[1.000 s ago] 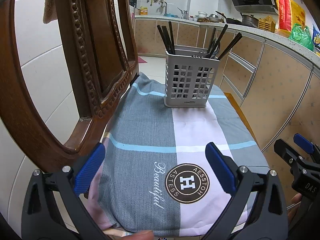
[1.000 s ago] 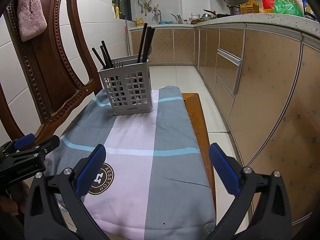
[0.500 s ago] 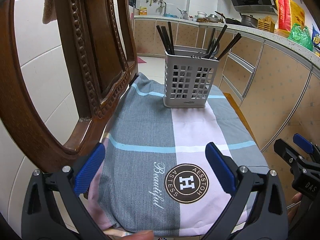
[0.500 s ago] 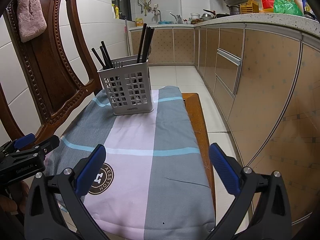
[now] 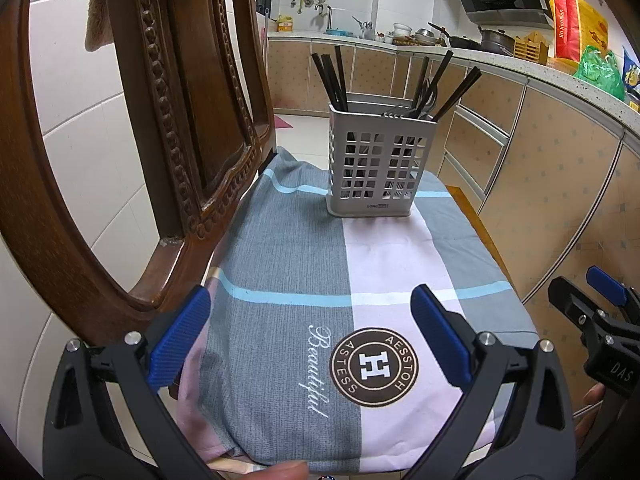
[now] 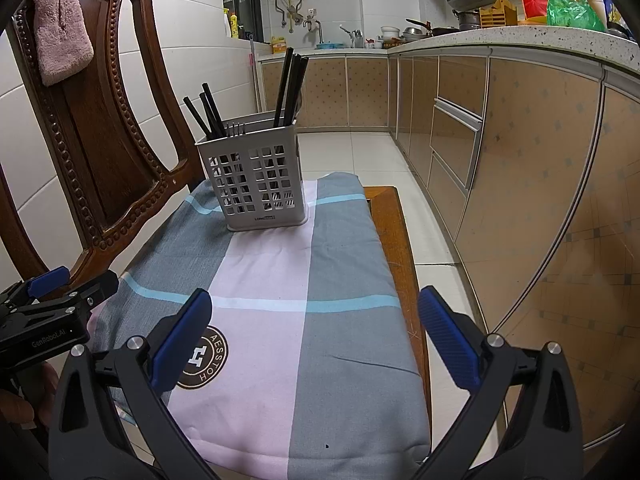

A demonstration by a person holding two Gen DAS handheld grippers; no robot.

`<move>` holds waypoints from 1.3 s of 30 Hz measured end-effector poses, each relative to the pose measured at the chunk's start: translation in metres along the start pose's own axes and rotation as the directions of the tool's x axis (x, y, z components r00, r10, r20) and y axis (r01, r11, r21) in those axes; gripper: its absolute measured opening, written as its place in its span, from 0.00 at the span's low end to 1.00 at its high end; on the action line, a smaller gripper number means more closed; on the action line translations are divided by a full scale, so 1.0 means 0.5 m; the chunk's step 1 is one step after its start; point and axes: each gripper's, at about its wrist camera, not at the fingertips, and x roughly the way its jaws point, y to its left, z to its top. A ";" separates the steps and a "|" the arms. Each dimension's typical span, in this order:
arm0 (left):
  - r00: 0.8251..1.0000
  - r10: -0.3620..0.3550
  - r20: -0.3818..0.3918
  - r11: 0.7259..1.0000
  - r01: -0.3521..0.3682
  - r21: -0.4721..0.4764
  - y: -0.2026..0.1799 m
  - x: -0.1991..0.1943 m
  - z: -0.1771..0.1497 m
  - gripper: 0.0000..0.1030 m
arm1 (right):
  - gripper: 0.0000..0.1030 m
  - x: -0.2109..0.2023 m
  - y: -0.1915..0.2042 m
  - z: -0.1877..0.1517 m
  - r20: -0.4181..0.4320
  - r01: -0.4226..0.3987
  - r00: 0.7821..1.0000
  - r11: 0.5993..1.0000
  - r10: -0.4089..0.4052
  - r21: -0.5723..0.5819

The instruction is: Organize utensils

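A grey slotted utensil holder [image 5: 380, 164] stands upright at the far end of a chair seat covered by a grey, pink and blue cloth [image 5: 304, 264]. It holds several black chopsticks [image 5: 330, 78] and a metal fork [image 5: 394, 111]. It also shows in the right wrist view [image 6: 258, 184], with chopsticks [image 6: 290, 84] and fork tines [image 6: 236, 129]. My left gripper [image 5: 312, 338] is open and empty above the near end of the cloth. My right gripper [image 6: 316, 338] is open and empty, to the right of the left one.
The carved wooden chair back [image 6: 100, 132] rises on the left with a pink towel [image 6: 60, 36] hung on it. Kitchen cabinets [image 6: 500, 160] run along the right, with a tiled floor [image 6: 360, 156] between. The bare wooden seat edge [image 6: 398, 240] shows right of the cloth.
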 end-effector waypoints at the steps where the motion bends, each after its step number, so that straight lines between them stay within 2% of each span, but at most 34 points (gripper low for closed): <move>1: 1.000 0.001 0.000 1.000 -0.001 -0.001 -0.001 -0.001 0.001 0.96 | 0.97 0.000 0.000 0.000 0.001 0.001 1.000 1.000 -0.001 0.000; 39: 1.000 -0.005 0.020 1.000 0.005 0.002 0.002 -0.013 0.001 0.96 | 0.97 -0.001 -0.001 0.000 0.000 0.000 1.000 1.000 0.000 -0.005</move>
